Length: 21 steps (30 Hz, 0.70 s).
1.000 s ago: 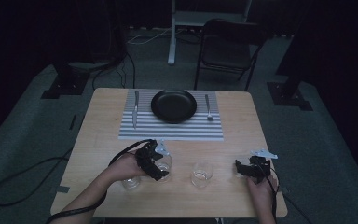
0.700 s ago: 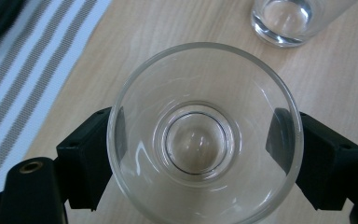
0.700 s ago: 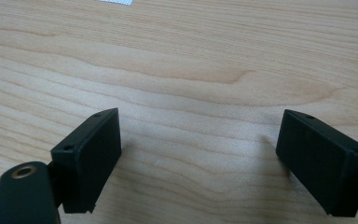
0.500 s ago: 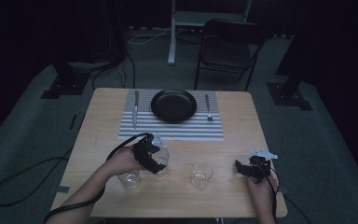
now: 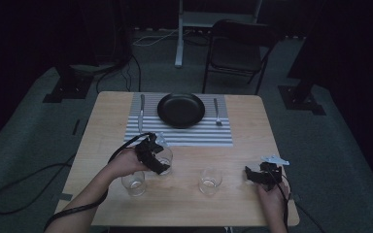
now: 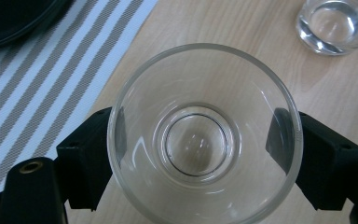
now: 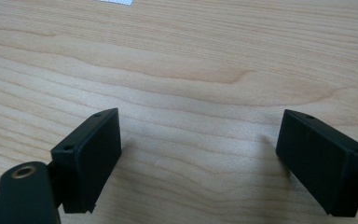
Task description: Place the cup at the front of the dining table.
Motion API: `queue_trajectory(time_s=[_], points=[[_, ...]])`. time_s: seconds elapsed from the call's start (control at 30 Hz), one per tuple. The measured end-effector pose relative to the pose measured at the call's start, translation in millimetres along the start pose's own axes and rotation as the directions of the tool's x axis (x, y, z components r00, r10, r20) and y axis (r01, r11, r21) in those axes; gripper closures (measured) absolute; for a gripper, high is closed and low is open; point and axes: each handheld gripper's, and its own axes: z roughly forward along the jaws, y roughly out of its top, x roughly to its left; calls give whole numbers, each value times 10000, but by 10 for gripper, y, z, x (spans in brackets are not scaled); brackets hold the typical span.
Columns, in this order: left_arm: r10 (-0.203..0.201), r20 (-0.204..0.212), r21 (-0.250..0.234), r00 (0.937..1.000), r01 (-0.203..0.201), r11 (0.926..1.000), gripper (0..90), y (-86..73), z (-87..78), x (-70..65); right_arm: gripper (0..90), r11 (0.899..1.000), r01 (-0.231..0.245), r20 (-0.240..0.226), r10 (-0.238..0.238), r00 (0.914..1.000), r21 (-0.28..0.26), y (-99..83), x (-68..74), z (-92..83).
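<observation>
- jaws first, high view: the left gripper (image 5: 151,154) clamps a clear glass (image 5: 164,158) from both sides, and over the last second it has carried that glass from beside the front-left glass toward 12 o'clock, closer to the striped placemat (image 5: 179,135). i read this as the glass being moved up to its place by the setting, about midway through that move.
- high view, surroundings: a second glass (image 5: 134,182) stands at 7 o'clock of the carried one, a third glass (image 5: 210,180) at 4 o'clock, both apart from it. the black plate (image 5: 181,109) sits on the mat with a knife (image 5: 141,111) at its 9 o'clock and a fork (image 5: 217,112) at its 3 o'clock. nothing lies between the carried glass and the mat edge.
- high view, right gripper (image 5: 258,175): rests low near the table's 4 o'clock corner, unmoved across the second.
- left gripper view: looking straight down into the glass, a black pad presses its wall on each side; the mat lies at 10 o'clock, another glass at 1 o'clock, well apart.
- right gripper view: jaws stand wide apart, gripping nothing, over bare wooden table (image 7: 182,60).
</observation>
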Motion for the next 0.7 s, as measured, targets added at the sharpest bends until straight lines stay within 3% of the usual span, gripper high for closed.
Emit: queue_trajectory(time_s=[0.13,0.37,0.7], points=[[-39,-69,134,10000,40,9999,180,-14,10,68,134,10000,-1,3,1,10000,1,0,0,0],[-523,-219,-60,9984,522,9986,180,-11,-15,224,134,10000,1,1,-1,10000,-1,0,0,0],[-1266,-663,-225,9897,1253,9919,181,28,-47,514,134,10000,-2,3,2,10000,1,0,0,0]])
